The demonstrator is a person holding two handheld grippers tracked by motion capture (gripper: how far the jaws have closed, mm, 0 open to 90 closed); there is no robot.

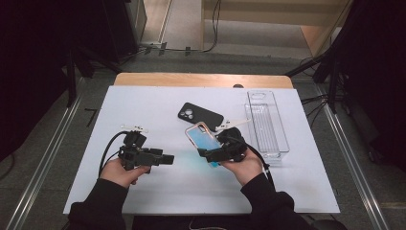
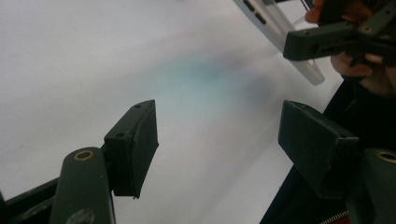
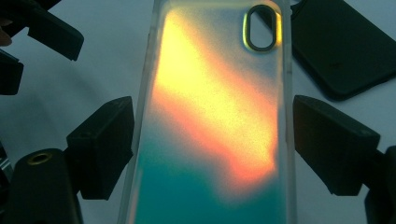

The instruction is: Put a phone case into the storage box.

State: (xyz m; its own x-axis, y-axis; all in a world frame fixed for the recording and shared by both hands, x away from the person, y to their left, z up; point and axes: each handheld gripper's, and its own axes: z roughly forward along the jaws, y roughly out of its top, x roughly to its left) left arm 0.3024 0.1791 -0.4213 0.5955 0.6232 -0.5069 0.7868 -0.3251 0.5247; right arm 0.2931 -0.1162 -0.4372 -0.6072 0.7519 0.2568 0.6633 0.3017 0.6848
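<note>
The right gripper (image 1: 207, 154) had its fingers (image 3: 100, 144) clamped on the long edges of an iridescent phone case (image 3: 212, 121), one pad on each side, so the case was pinched across its width. In the high view that case (image 1: 202, 135) was tilted up off the desk, its far end pointing away from the person, and the right hand (image 1: 244, 167) was underneath holding the gripper. The case glowed yellow-orange up top and teal lower down, with an oval camera cutout near the far end.

The left gripper (image 1: 165, 158) was well to the left of the case, fingers (image 2: 135, 144) spread wide apart with nothing between them, just bare white desk (image 2: 93, 60) below. Its hand (image 1: 122, 171) sat near the front edge.

Just behind the case lay a black phone case (image 1: 200, 115), flat on the desk. To the right of the iridescent case was a clear plastic tray (image 1: 282, 143), long and narrow, running front to back. A small white clip-like thing (image 1: 134, 127) sat on the desk just behind the left gripper.
</note>
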